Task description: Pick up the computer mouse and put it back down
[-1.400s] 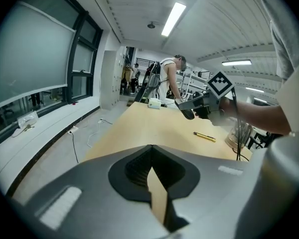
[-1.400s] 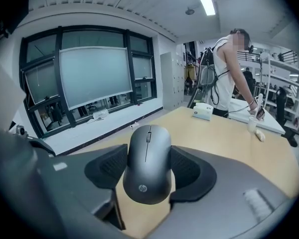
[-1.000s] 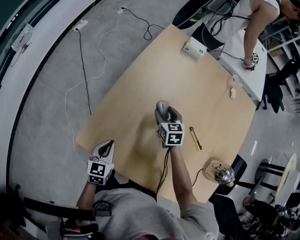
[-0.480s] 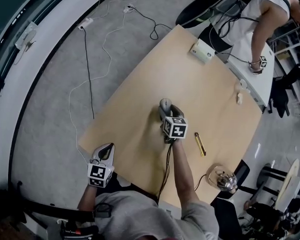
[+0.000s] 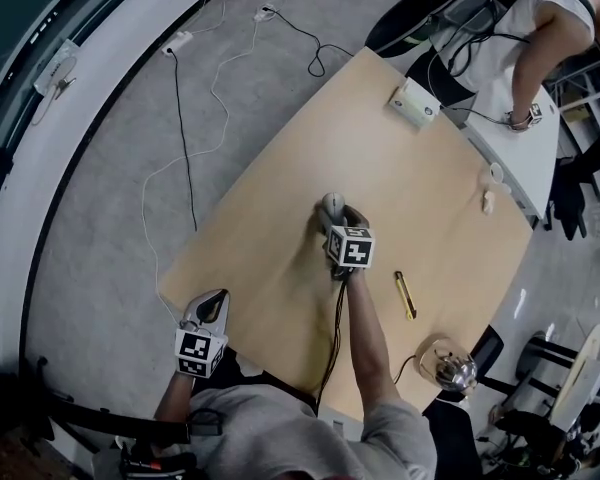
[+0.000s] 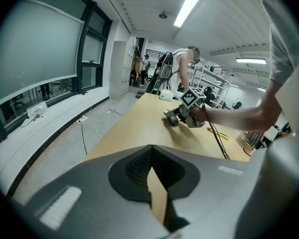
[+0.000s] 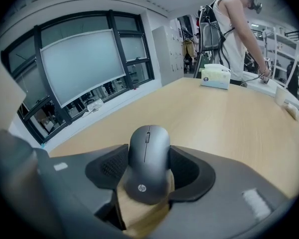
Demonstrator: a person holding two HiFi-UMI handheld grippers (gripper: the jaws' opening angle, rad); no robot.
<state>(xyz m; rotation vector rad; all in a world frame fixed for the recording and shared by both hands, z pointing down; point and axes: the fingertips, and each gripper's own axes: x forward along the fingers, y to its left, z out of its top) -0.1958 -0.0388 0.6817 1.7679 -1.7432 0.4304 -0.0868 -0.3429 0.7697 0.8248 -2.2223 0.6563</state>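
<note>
A dark grey computer mouse (image 7: 148,158) sits between the pads of my right gripper (image 7: 147,171), which is shut on its sides. In the head view the mouse (image 5: 331,205) pokes out ahead of that gripper (image 5: 334,220) over the middle of the wooden table (image 5: 280,198). From the left gripper view the mouse (image 6: 172,118) hangs low over the tabletop; I cannot tell whether it touches. My left gripper (image 5: 211,301) hovers at the table's near left edge, its jaws (image 6: 151,148) closed with nothing between them.
A tissue box (image 5: 414,105) lies near the far table edge. A yellow cutter (image 5: 406,295) and a glass jar (image 5: 443,362) are right of my arm. Another person (image 5: 520,28) stands at a white bench beyond. Cables (image 5: 195,118) trail on the floor.
My right gripper has come down toward the tabletop with the mouse still in its jaws. The left gripper has barely shifted.
</note>
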